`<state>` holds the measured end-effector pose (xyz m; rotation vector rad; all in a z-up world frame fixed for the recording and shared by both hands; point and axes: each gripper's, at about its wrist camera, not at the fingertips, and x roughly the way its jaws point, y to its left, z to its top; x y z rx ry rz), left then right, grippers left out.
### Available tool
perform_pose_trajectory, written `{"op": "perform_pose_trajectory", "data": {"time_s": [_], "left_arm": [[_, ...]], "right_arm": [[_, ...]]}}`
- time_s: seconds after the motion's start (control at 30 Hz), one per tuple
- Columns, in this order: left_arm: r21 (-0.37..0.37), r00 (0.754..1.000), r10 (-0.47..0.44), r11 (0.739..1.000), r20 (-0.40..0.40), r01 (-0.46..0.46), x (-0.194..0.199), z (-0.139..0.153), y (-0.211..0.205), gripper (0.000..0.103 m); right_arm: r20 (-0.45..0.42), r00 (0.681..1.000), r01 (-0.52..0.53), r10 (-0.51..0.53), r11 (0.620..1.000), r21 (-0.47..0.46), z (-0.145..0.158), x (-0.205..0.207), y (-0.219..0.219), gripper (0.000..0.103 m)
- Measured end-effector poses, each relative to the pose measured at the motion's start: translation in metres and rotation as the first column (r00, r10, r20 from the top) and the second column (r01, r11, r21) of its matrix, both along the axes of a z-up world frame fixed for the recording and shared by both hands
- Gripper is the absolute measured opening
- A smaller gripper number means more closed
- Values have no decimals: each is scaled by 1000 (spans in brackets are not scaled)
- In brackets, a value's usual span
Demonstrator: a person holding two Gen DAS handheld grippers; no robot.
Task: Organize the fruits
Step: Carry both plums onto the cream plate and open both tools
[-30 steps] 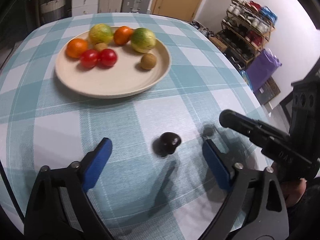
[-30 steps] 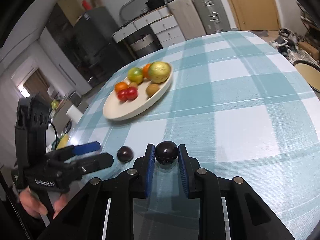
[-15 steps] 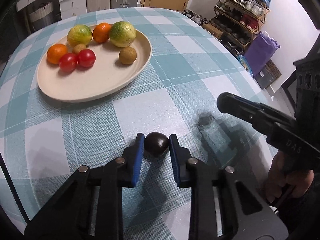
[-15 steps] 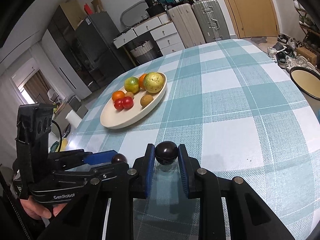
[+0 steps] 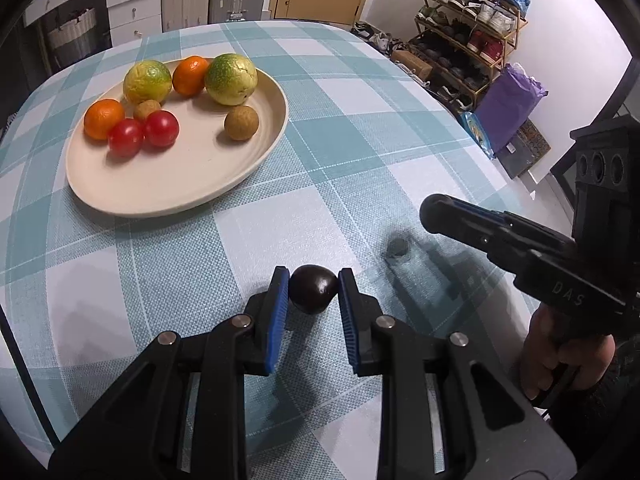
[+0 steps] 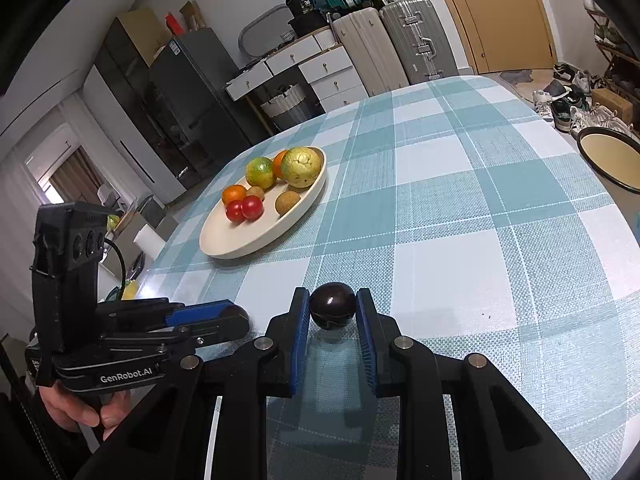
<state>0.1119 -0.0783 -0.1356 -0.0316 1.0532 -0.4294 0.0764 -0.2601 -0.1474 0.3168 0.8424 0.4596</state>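
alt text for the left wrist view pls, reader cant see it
The left tool is shut on a dark round fruit above a teal checked tablecloth. Farther back to the left, a cream plate holds two oranges, two green-yellow citrus, two red tomatoes and two small brown fruits. The right tool's body enters from the right edge.

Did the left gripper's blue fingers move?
Yes. The left gripper closed on the dark round fruit, which earlier lay loose between them on the checked tablecloth.
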Motion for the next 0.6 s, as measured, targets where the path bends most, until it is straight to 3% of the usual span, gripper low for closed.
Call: {"op": "perform_pose_trajectory", "data": {"time_s": [0.6], "left_arm": [[-106, 998, 47, 993, 30, -43, 1, 20, 44, 22]], "right_arm": [[4, 999, -48, 48, 998, -46, 9, 15, 34, 24]]}}
